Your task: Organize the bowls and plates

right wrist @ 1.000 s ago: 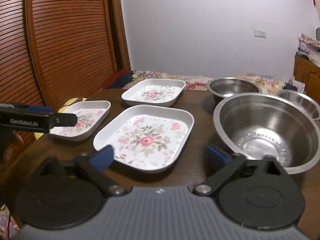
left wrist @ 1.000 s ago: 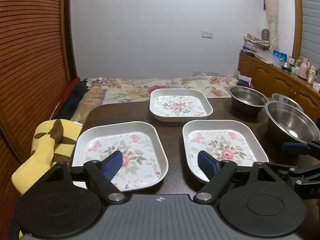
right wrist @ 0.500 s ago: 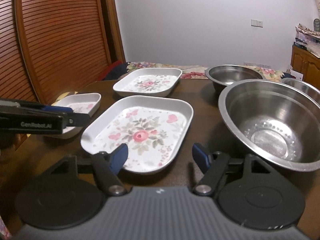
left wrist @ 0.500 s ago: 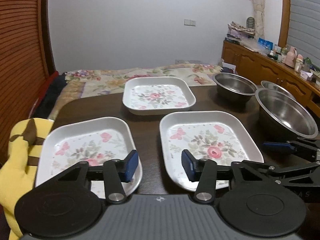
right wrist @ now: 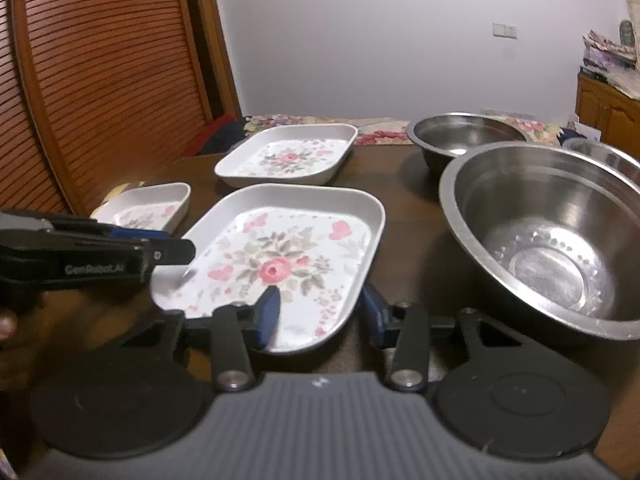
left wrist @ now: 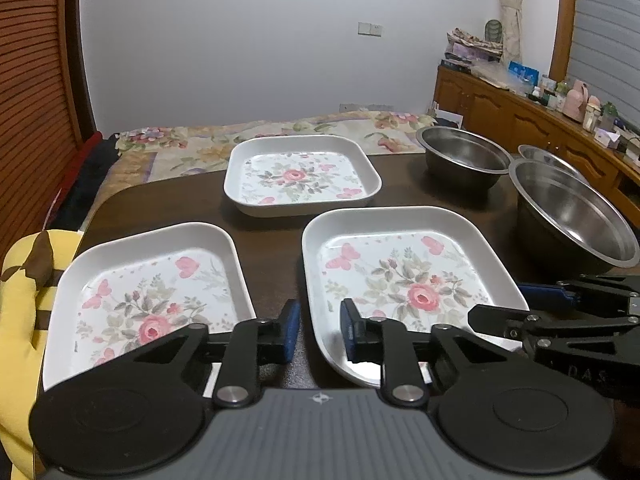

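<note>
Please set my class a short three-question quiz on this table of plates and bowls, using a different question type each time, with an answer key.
1. Count: how many floral plates lie on the table?
2. True or false: one plate is stacked on another.
3. Choose one: in the left wrist view, the steel bowls stand
A. to the left of the plates
B. to the right of the plates
C. on top of the plates

Key: 1. three; 2. false, each lies by itself on the table; 3. B
</note>
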A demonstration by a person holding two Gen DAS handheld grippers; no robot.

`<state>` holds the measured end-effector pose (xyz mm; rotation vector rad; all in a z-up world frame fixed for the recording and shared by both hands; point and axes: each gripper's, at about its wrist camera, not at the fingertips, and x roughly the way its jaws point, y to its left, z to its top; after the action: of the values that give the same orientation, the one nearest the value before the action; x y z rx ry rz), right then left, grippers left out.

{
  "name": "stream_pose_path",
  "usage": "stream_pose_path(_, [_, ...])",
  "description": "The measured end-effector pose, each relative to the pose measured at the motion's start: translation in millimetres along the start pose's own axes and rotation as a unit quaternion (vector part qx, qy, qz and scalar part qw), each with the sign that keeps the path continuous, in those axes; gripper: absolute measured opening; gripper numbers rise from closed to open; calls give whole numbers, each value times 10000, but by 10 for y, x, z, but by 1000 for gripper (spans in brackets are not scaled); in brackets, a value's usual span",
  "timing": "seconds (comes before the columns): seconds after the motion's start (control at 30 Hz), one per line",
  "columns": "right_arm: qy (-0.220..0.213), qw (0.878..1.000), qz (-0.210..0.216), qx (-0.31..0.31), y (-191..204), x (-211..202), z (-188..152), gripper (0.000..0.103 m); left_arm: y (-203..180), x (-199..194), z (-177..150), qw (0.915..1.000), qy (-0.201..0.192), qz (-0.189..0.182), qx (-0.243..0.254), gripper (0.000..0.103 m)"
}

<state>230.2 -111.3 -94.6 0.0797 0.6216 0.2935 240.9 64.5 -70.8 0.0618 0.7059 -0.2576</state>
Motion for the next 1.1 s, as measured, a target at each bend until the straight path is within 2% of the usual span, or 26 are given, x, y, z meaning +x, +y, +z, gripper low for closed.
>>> stream_pose_path(0.23, [-30,9999,-160,-12,4,10,-4,37,-30,35,-7,10000,62,6,53,17])
stream_pose_path(0.43, [-42,9998,-217,15,-17,-7,-7,27,-22,35,-18,9999,123,14,18,11])
stream_pose_path(0.53, [-42,9997,-235,14,-24,-28,-10,27,-12,-54,-15,9998,114,-114,-84,11])
stream_pose_path(0.83, [-56,9999,43,106,-42,-239,-79,27,-86,-366,-134,9999,-45,-52,-81,11])
stream_pose_path(1.1, [-158,9998,110,28,48,-482,-176,27,-165,-681,-305,9997,-226,-29,-125,11])
